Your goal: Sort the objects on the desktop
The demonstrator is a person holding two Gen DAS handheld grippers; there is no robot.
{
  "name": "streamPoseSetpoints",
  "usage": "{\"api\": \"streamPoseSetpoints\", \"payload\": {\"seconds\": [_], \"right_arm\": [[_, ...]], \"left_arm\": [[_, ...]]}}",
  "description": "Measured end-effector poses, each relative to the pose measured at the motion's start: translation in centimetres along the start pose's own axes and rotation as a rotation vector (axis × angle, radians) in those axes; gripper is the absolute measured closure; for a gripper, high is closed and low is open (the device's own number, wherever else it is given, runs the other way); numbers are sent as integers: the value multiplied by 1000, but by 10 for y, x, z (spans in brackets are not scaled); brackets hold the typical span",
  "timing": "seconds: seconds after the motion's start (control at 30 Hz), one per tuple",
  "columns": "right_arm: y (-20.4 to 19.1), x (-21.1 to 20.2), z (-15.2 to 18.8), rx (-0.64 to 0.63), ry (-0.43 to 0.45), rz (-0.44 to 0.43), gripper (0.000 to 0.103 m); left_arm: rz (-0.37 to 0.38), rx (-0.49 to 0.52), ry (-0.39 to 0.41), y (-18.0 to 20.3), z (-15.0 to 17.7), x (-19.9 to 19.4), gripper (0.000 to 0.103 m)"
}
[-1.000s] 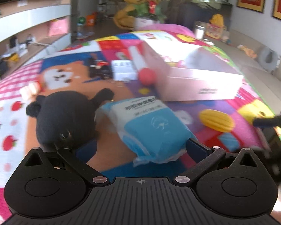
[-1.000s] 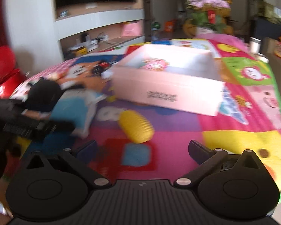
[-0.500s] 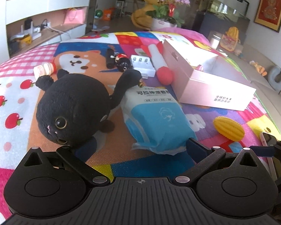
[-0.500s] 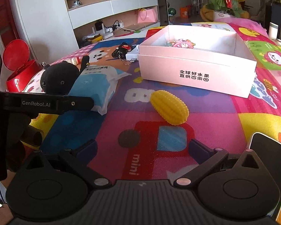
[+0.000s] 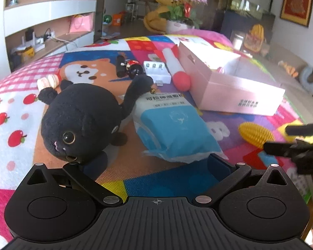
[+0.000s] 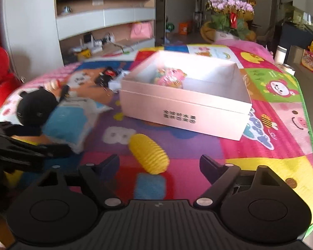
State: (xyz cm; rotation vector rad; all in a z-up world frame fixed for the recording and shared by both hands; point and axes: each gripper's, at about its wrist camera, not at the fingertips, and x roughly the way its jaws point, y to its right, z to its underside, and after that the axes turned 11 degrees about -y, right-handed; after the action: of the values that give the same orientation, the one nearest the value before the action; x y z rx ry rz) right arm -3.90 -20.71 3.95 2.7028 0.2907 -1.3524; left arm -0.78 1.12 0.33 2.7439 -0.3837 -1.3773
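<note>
Narrowed slightly around nothing, right gripper (image 6: 158, 164) jaws open just before yellow ribbed toy (image 6: 149, 153); left gripper (image 5: 154, 164) wide, empty; sorted into pink box (image 6: 198, 112): one pink toy (image 6: 170, 78); outside it: black plush cat (image 5: 81, 120), blue wipes pack (image 5: 175, 127).

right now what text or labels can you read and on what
Blue pack: "可拉伸" starts its top line; the rest and the small row under it are too blurred.
Pink box: two lines of black characters on its front, too blurred to read.
Play mat: a big white "B".
Nothing else is legible.
</note>
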Motion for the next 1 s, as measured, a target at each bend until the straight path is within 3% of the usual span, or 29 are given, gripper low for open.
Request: {"api": "streamPoseSetpoints", "payload": {"seconds": [0.1, 0.2, 0.23, 0.37, 0.5, 0.6, 0.7, 0.8, 1.0], "right_arm": [[-1, 11, -2, -45, -16, 99, 20], [-2, 13, -2, -69, 52, 288, 20], [0, 11, -3, -59, 62, 285, 20], [8, 3, -6, 0, 57, 97, 20], [-5, 11, -15, -80, 77, 113, 20], [-7, 17, -27, -90, 61, 68, 20], [-13, 15, -29, -99, 64, 17, 20], [-16, 11, -25, -105, 78, 16, 17], [0, 0, -12, -47, 79, 63, 15]], "left_arm": [[16, -23, -1, -3, 0, -3, 0], [41, -42, -5, -5, 0, -8, 0], [42, -43, -5, -5, 0, -9, 0], [32, -49, 9, -7, -2, -11, 0], [-25, -63, 41, -17, -12, -17, 0], [-63, -84, 71, -27, -20, -25, 0], [-7, -88, 72, -27, -24, -31, 0], [49, -23, 67, -7, -29, -28, 0], [-60, 86, 39, 31, -41, 6, 2]]}}
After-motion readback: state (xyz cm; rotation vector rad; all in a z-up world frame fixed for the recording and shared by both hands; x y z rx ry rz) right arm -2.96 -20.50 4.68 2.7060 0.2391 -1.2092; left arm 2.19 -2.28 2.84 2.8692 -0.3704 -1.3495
